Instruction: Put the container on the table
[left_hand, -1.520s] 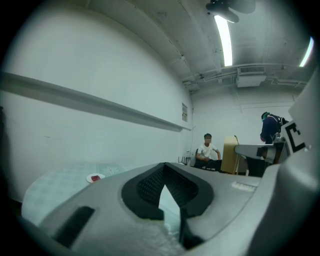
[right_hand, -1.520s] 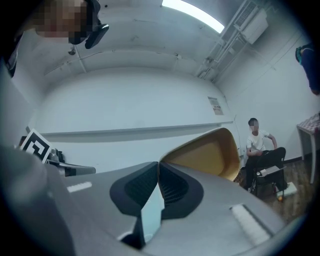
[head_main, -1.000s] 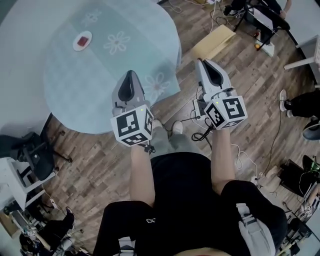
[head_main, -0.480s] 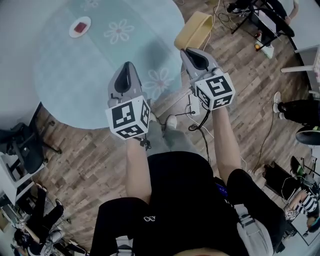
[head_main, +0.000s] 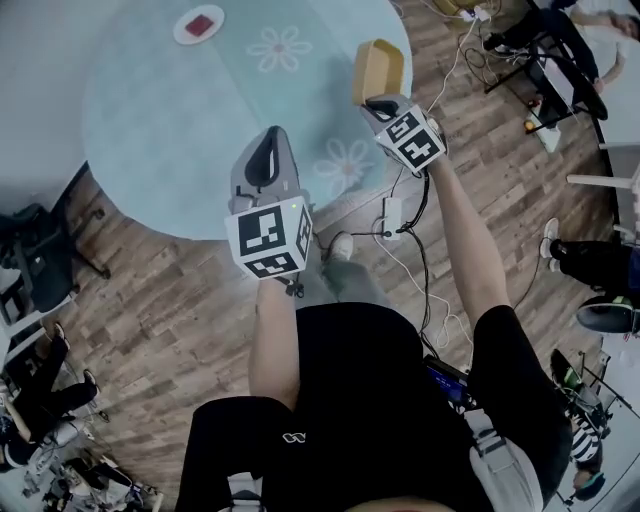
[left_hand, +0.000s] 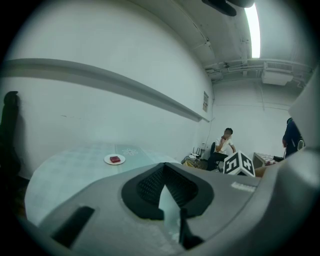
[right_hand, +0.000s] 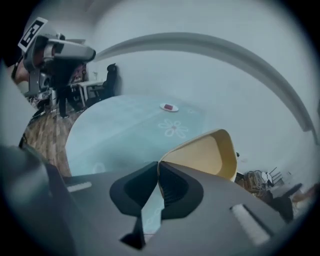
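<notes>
Yellow container is rim-pinched in the right hand-held gripper.

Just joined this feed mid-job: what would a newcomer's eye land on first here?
The yellow container, pinched by its rim in the right gripper over the edge of the round table, stands out first. Next come the white plate with something red at the table's far side and the left gripper, shut on nothing.

Pale yellow rectangular plastic container, empty, tipped on its side, rim pinched in the right gripper, held in the air by the edge of the round pale-blue flowered tabletop
</notes>
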